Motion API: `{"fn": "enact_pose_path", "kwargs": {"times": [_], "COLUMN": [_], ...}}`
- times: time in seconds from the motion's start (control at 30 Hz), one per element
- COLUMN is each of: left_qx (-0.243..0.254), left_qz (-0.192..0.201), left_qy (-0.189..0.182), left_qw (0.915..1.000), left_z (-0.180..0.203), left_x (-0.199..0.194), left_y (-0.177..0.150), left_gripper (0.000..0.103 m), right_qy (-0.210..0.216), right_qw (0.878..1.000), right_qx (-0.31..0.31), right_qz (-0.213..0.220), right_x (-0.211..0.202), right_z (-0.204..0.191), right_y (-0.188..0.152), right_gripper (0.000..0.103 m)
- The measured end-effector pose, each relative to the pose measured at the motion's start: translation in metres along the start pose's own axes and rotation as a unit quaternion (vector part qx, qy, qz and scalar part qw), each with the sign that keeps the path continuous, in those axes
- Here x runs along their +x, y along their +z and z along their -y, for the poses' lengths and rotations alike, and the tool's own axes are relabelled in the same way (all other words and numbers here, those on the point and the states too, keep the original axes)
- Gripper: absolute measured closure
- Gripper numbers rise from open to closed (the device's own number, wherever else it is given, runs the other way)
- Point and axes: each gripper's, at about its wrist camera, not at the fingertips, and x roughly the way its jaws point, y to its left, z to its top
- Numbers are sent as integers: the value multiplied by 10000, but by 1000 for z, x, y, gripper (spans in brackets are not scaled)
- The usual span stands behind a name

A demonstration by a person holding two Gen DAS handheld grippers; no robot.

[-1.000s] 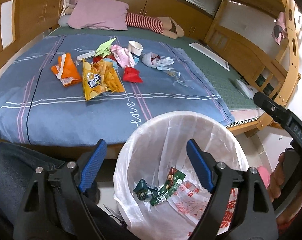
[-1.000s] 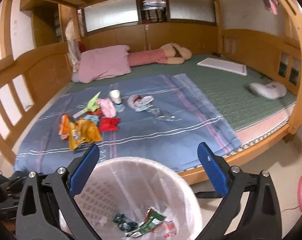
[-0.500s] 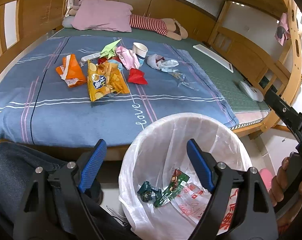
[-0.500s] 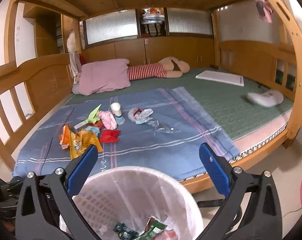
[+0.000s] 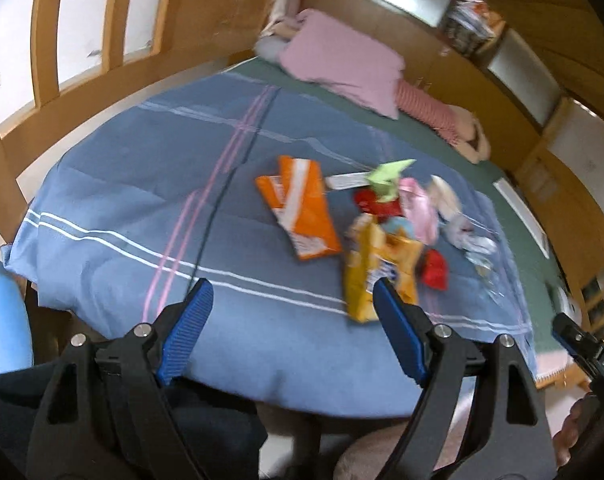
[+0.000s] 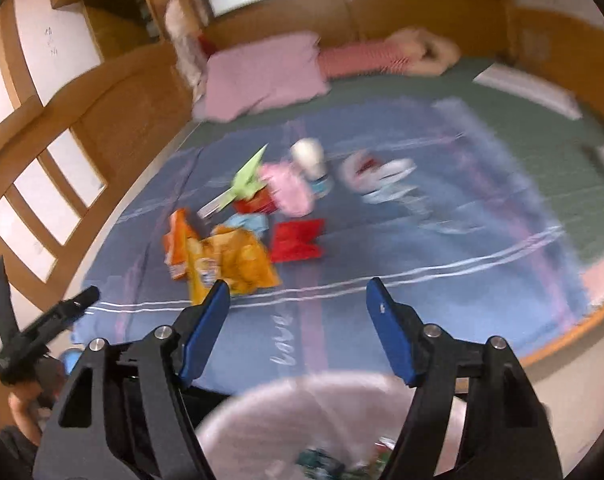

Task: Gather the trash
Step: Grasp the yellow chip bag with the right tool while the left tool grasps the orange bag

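Swinging from bin [image 6: 302,412] toward wrappers [image 5: 378,264], right claw [image 6: 298,312] closing empty

Motion-blurred litter pile [image 6: 262,216]; bin [image 6: 302,420] cut off below, contents smeared

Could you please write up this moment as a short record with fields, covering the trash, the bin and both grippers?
setting: blue striped blanket on a wooden-framed bed
trash on blanket: orange snack bag, yellow chip bag, red wrapper, green folded paper, pink wrapper, paper cup, clear plastic wrappers
bin: white-lined trash bin, near edge of right wrist view, some wrappers inside
left gripper: jaws open, nothing between them
right gripper: jaws closing, nothing between them
image quality: motion-blurred
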Motion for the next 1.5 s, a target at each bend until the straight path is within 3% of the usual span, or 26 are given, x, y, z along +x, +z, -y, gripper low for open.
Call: {"fn": "enact_pose_path", "kwargs": {"times": [0.1, 0.2, 0.27, 0.4, 0.47, 0.57, 0.7, 0.83, 0.97, 1.0, 1.07, 1.1, 1.17, 1.2, 1.23, 1.4, 1.5], "left_qx": [-345, -524, -527, -885, -1050, -1088, -1099, -1442, -1112, -1012, -789, -718, -676, -629, -578, -487, -141], "left_qz": [-163, 94, 125, -308, -565, -734, -833, -1231, -1413, -1359, -1327, -1363, -1365, -1307, -1253, -1053, -612], "left_qy": [-21, 7, 186, 393, 409, 355, -31, -367, -246, -221, -278, -390, -542, -600, -684, -682, -344], "left_qw": [9993, 9986, 9984, 9948, 9920, 9907, 9904, 9812, 9834, 9853, 9876, 9873, 9868, 9876, 9881, 9909, 9974], "left_z": [-13, -18, -19, -35, -43, -46, -37, -31, -17, -14, -7, -4, -1, 2, 4, 10, 16], "left_x": [19, 27, 36, 67, 83, 103, 135, 172, 196, 198, 198, 200, 199, 197, 194, 175, 144], "left_y": [3, 7, 13, 25, 31, 46, 65, 68, 65, 67, 68, 67, 65, 65, 66, 61, 57], "left_gripper": [21, 11, 10, 10, 10, 10, 10, 10, 11, 13, 34, 54, 56, 72, 76, 79, 79], "right_qy": [227, 265, 187, -74, -89, 195, 515, 646, 452, 404, 390, 392, 410, 450, 478, 430, 312], "right_qw": [9990, 9968, 9948, 9896, 9867, 9843, 9838, 9861, 9904, 9915, 9931, 9938, 9941, 9939, 9937, 9946, 9954], "right_qx": [76, -166, -332, -590, -797, -675, -538, -400, -294, -242, -141, -66, 46, 115, 133, 57, 2], "right_qz": [-367, -729, -939, -1312, -1416, -1617, -1630, -1479, -1274, -1211, -1100, -1043, -1003, -996, -1001, -941, -907], "right_x": [51, 99, 130, 182, 194, 192, 168, 140, 121, 117, 108, 104, 101, 99, 100, 93, 93], "right_z": [-23, -54, -71, -95, -102, -100, -86, -68, -53, -50, -46, -45, -42, -42, -42, -45, -46], "right_y": [12, 18, 19, 13, 8, 2, 0, 0, 2, 2, 1, -1, -3, -6, -7, -18, -24], "right_gripper": [32, 25, 24, 27, 73, 89, 92, 92, 92, 92, 92, 92, 92, 92, 92, 92, 92]}}
